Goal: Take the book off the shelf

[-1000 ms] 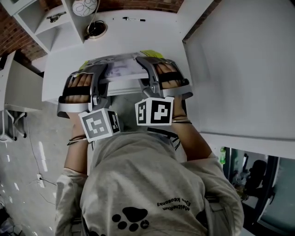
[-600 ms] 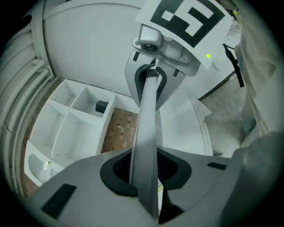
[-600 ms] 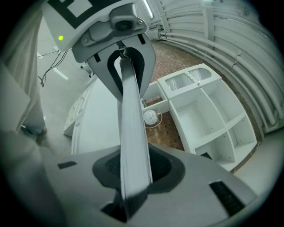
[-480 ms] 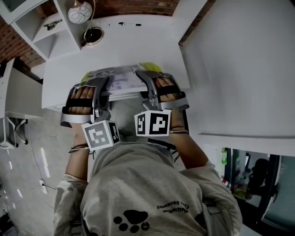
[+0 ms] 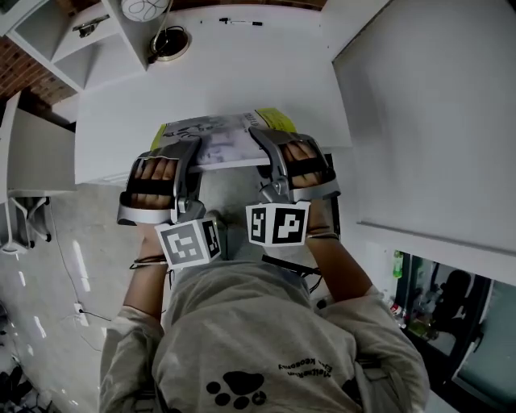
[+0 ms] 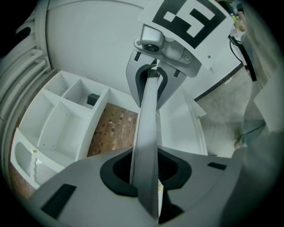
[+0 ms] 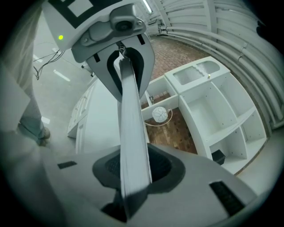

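Above the near edge of the plain white table (image 5: pixel 242 77), a thin book with a pale grey printed cover and a yellow-green corner (image 5: pixel 222 139) lies flat and level, carried between the two tools. It is clear of the shelving. Whether its underside touches the tabletop cannot be told.

The left gripper (image 5: pixel 187 152) clamps the book's left end. Its jaws are drawn in to a narrow gap, and in the left gripper view the dark pads press on both faces of the page block. The right gripper (image 5: pixel 271 147) grips the opposite end in the same way, jaws narrowed onto the book, with the edge of the pages running straight out between them. Each gripper view shows the other tool biting the far end.

At the far left of the table stands a white open shelf unit with several compartments (image 5: pixel 76 44). A round white globe with dark looping lines (image 5: pixel 145 8) sits beside it, and a slim black pen (image 5: pixel 240 22) lies on the table's far side.
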